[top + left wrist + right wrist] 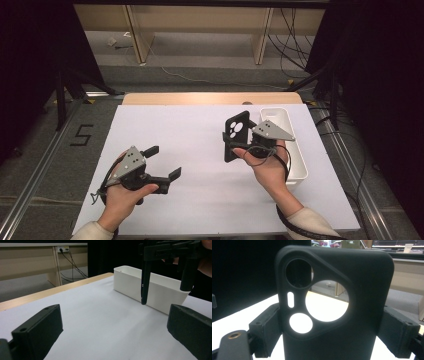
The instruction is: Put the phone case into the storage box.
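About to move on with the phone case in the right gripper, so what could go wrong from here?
1. The right gripper clamps the black phone case by its side edges only, lifted upright off the table; a soft case could flex and slip out.
2. The white bin sits right beside that hand; a swing could knock its rim.
3. The left gripper hovers open and empty, too far away to catch a drop.

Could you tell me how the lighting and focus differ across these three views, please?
High view: evenly lit white table, dark surroundings, slightly soft. Left gripper view: its near jaws are blurred, the white bin sharper. Right gripper view: the black phone case is backlit and nearly a silhouette, with the table behind it blown out through its cutouts.
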Motion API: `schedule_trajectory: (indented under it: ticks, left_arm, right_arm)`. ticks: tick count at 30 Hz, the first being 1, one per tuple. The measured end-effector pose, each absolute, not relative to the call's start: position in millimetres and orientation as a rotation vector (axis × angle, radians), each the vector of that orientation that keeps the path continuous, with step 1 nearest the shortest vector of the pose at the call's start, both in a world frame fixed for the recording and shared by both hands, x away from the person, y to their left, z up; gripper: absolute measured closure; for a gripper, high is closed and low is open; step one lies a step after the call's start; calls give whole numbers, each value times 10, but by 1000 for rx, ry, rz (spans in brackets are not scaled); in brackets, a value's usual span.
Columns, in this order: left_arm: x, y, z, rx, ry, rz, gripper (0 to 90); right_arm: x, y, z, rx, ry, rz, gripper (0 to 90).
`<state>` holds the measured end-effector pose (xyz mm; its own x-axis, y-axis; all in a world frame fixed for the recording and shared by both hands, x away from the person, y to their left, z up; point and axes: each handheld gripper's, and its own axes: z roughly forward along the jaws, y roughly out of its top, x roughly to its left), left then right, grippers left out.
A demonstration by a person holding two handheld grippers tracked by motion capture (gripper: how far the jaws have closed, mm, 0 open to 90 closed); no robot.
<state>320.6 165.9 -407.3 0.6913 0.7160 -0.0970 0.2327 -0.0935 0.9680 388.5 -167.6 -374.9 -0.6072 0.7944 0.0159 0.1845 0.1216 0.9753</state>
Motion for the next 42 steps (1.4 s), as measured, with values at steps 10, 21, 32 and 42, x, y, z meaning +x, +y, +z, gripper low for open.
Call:
schedule_trajectory:
  ticks: [10,21,32,42]
  left_arm:
    - [3185,1718,-4121,1660,791,490,0]
    - [3185,1719,-4139,1667,796,500,0]
    - [3190,1716,-4154,1673,796,509,0]
    - [3192,1716,-4159,1672,799,510,0]
  right_arm:
    - [3922,-1743,-3728,963,1860,1514,156]
    - [3958,-1839,-3673,986,1821,1517,156]
    - [3993,-1948,-3622,1018,1782,1515,156]
    - [4018,-2018,-3596,1036,1755,1514,156]
